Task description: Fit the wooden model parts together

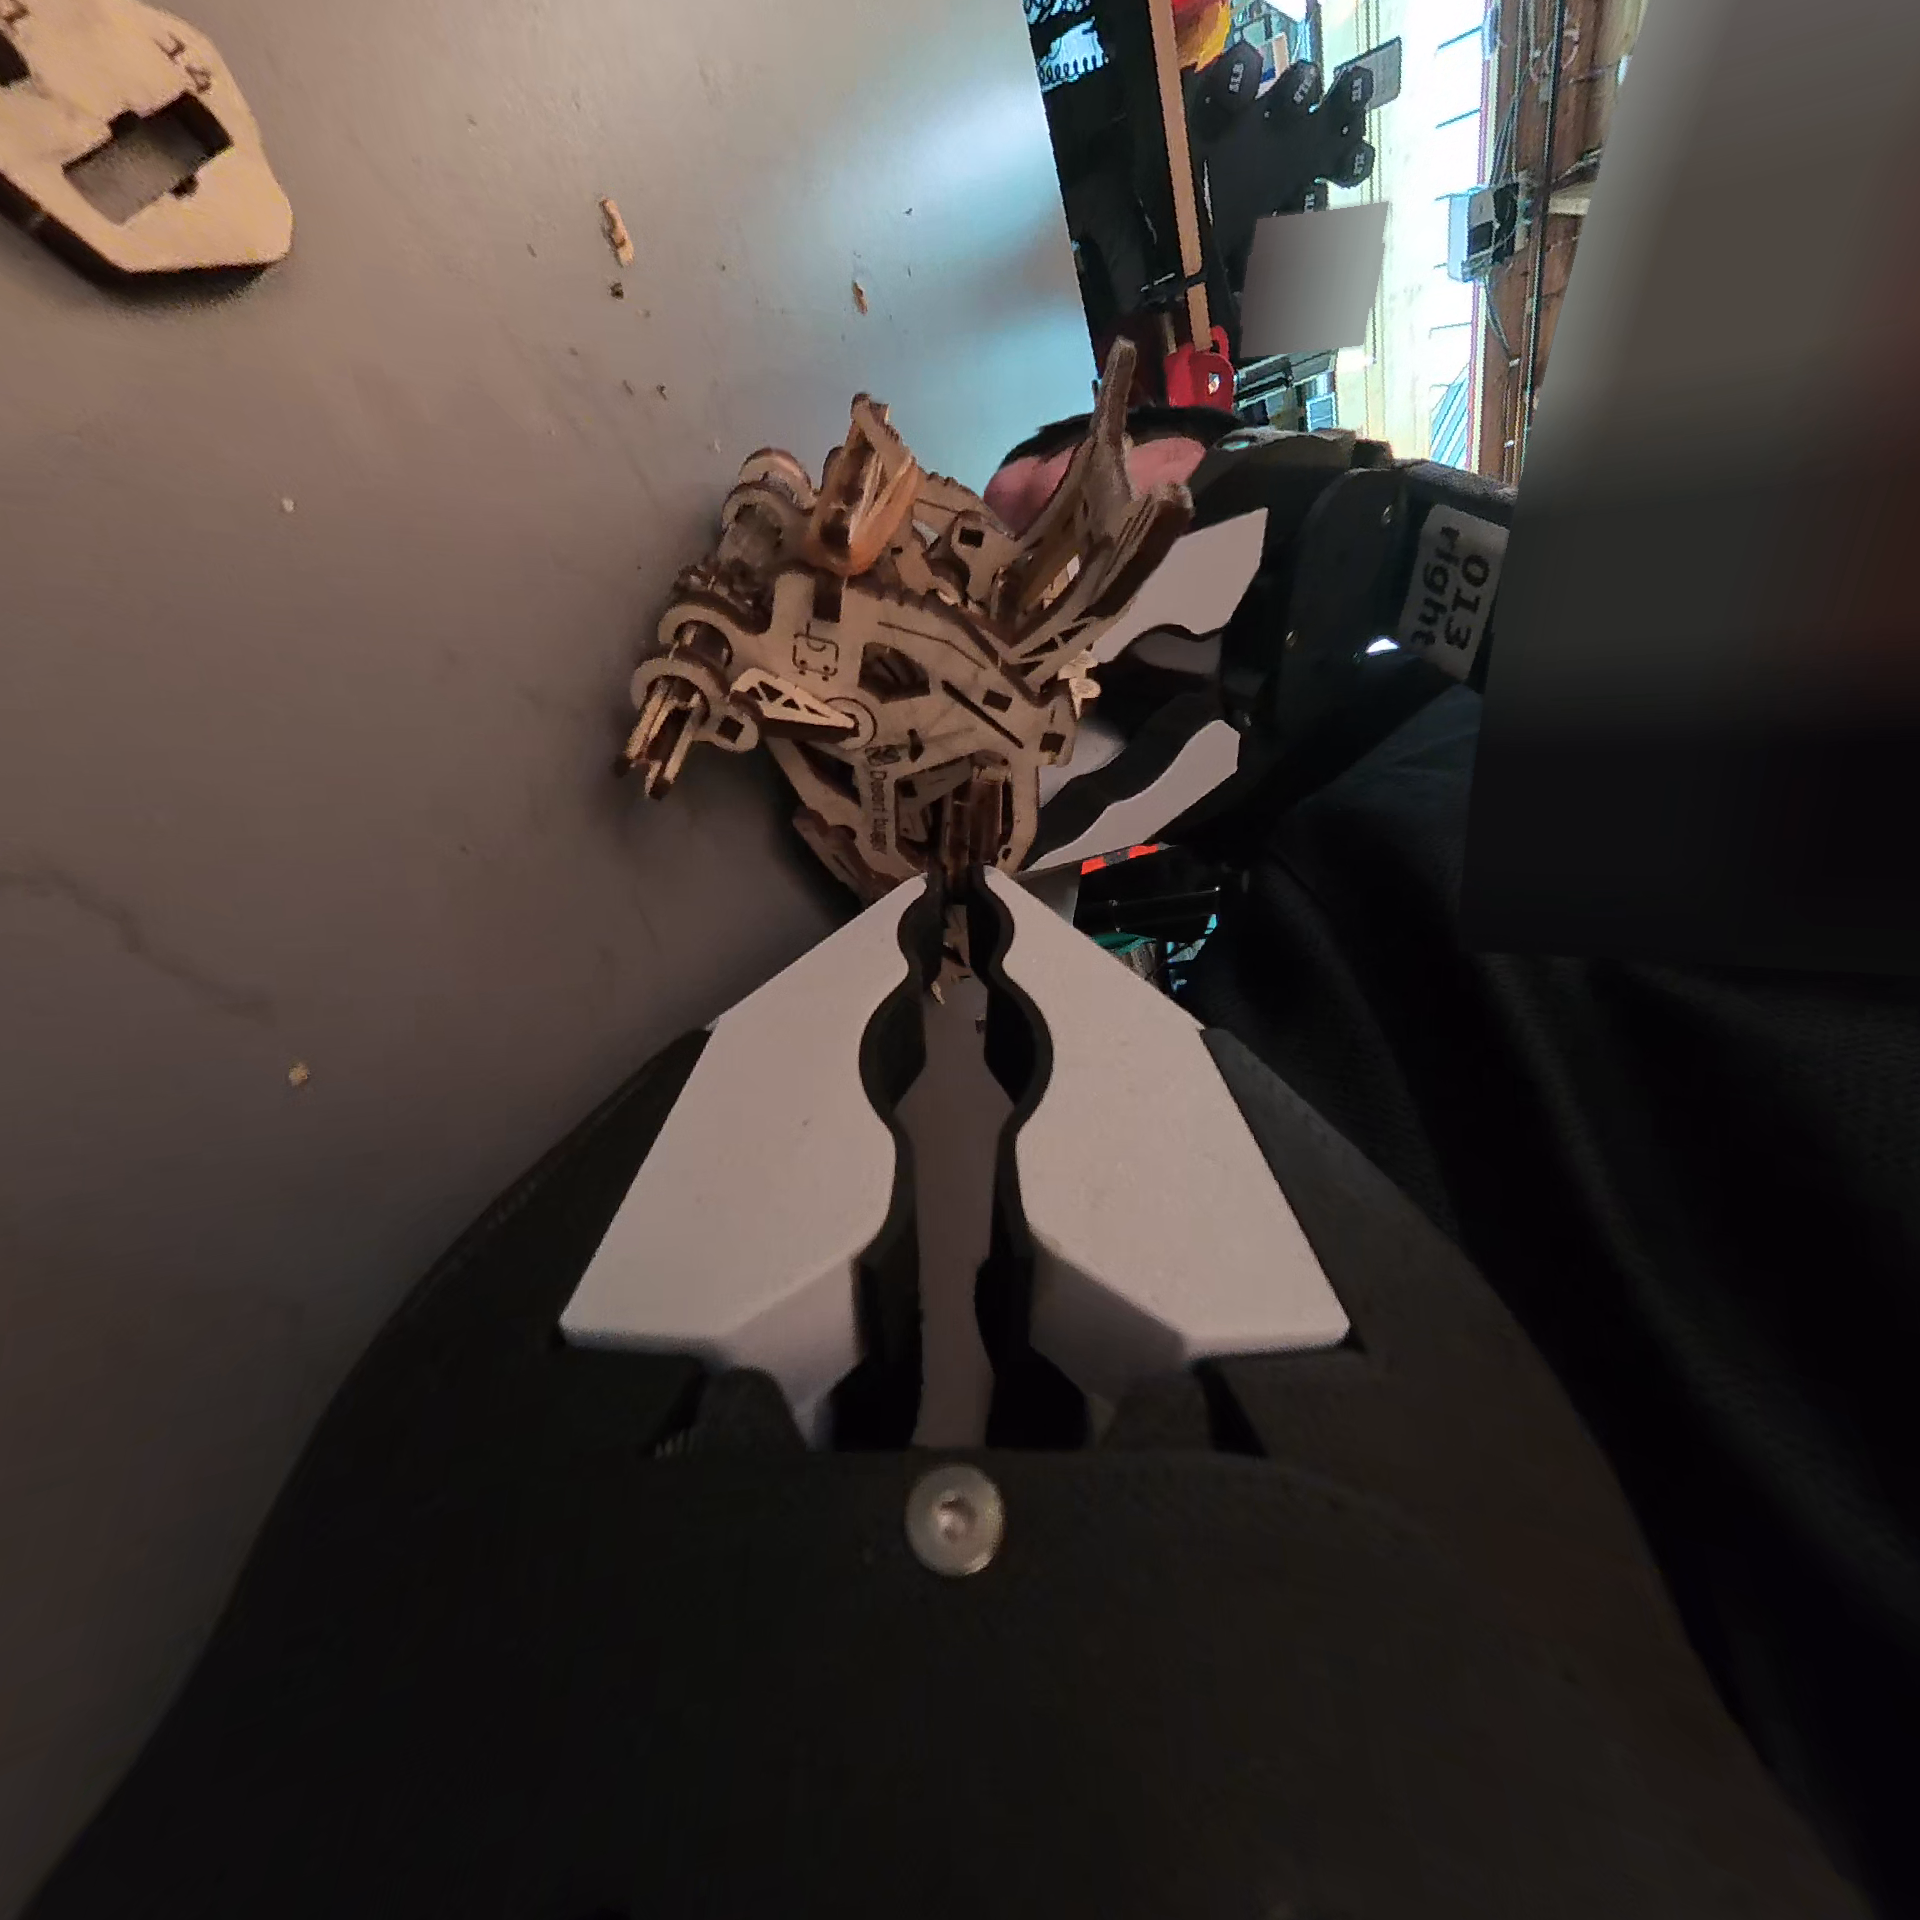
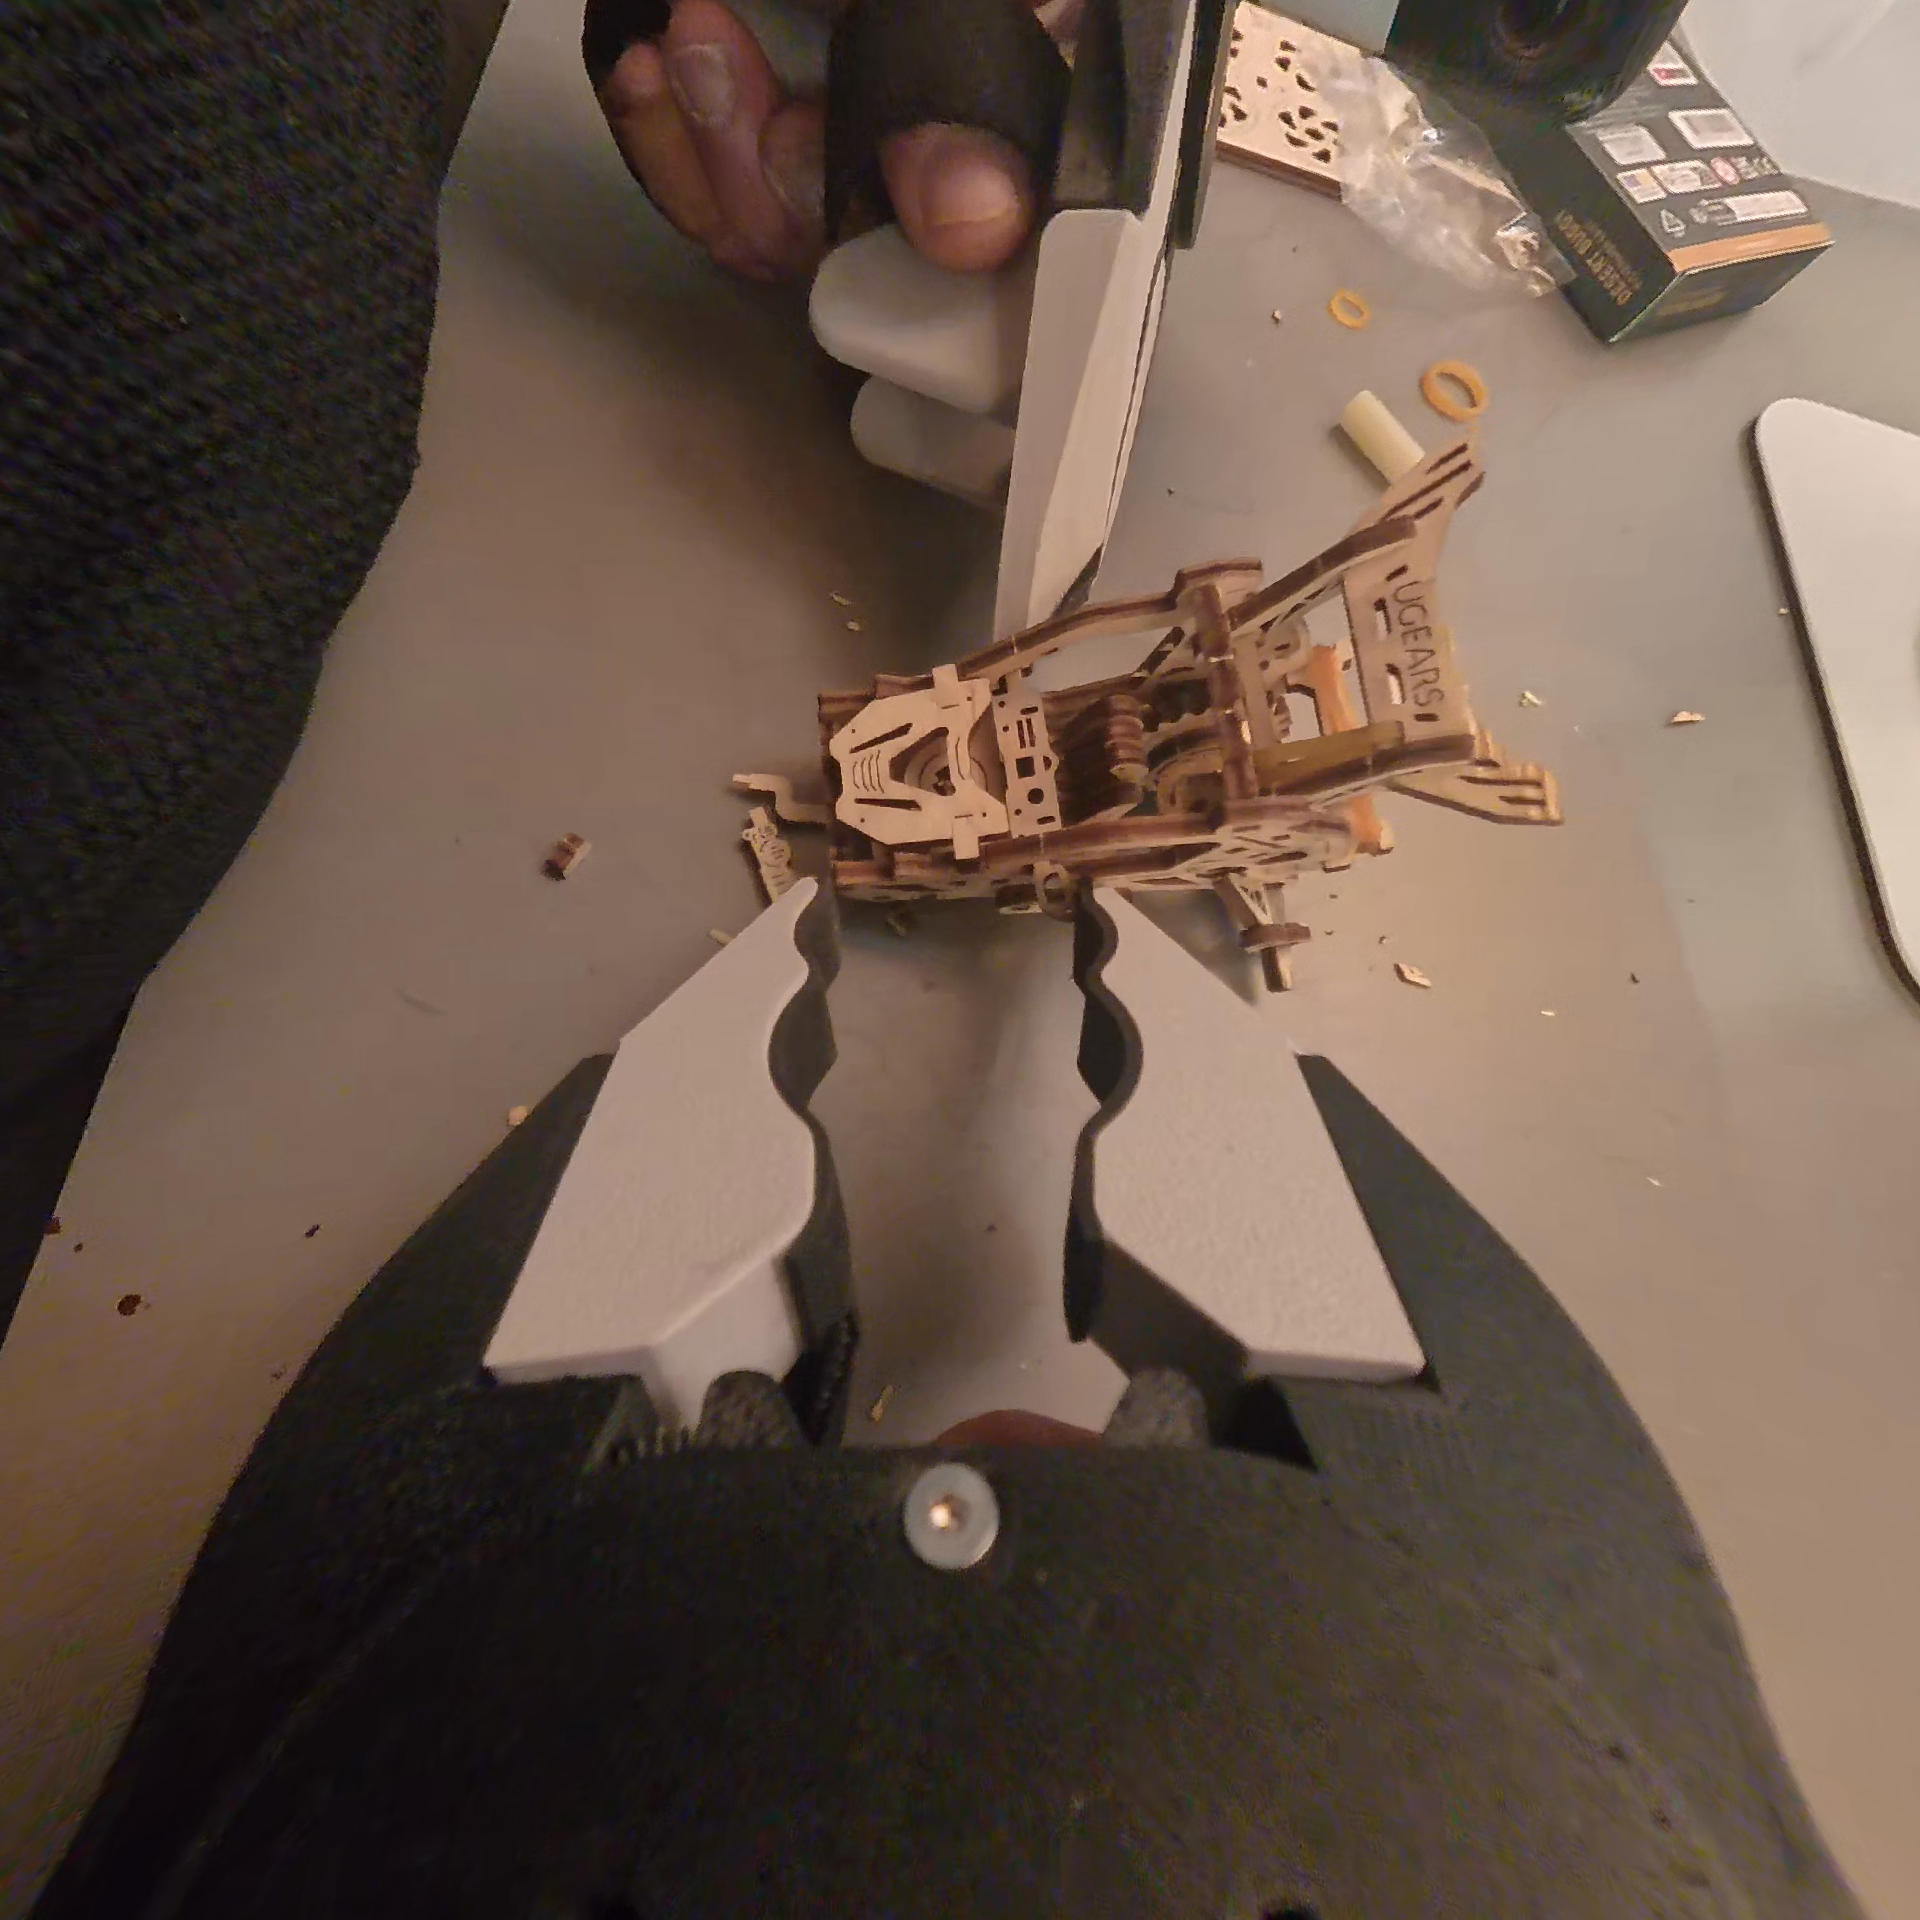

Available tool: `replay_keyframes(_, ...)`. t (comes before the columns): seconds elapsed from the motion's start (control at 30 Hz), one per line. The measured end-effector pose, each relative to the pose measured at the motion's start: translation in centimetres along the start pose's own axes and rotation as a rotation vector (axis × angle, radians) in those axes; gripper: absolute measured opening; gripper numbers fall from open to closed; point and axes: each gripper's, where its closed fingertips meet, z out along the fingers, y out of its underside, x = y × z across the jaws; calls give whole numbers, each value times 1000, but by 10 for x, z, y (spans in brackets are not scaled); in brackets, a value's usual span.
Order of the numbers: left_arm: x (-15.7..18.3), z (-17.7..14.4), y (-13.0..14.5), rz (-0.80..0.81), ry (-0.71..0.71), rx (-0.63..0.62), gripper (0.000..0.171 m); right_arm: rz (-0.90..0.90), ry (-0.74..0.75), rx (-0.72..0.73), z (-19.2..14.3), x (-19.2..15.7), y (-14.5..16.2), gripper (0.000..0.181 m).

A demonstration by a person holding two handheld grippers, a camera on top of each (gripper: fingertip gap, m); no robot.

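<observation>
Above grey table (image 2: 582,644), left gripper (image 1: 954,883) pinches wooden model (image 1: 883,665); right gripper (image 2: 951,914) gapes.

— What carries it all?
— A grey worktop (image 2: 582,582), speckled with wood crumbs (image 2: 566,854).

— Loose on it?
— Two tan rubber rings (image 2: 1452,389), a short cream rod (image 2: 1380,434) just beside them, a dark printed box (image 2: 1683,197) at the far edge, a punched wooden sheet (image 2: 1283,125) with a clear bag (image 2: 1439,208) beside it.

— Anything else?
— A white mat (image 2: 1849,644) at the right edge, and in the left wrist view a flat wooden piece (image 1: 135,156) with a cut-out.
</observation>
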Motion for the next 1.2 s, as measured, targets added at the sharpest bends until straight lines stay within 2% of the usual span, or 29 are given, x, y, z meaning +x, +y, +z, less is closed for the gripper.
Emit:
replay_keyframes(0.37,-2,0,-3,-20,5,-1,1,29,-17,-22,0,1,1,41)
replay_keyframes(0.47,-2,-4,-14,-25,15,53,2,28,-11,-20,0,1,-1,37)
replay_keyframes(0.57,-4,-4,-15,-19,10,49,1,61,-9,-22,2,3,1,38)
replay_keyframes(1.03,-1,-4,-8,-6,1,43,1,43,-29,-39,5,1,2,40)
replay_keyframes(1.2,1,-3,-8,-31,0,96,1,59,-38,-41,6,1,3,40)
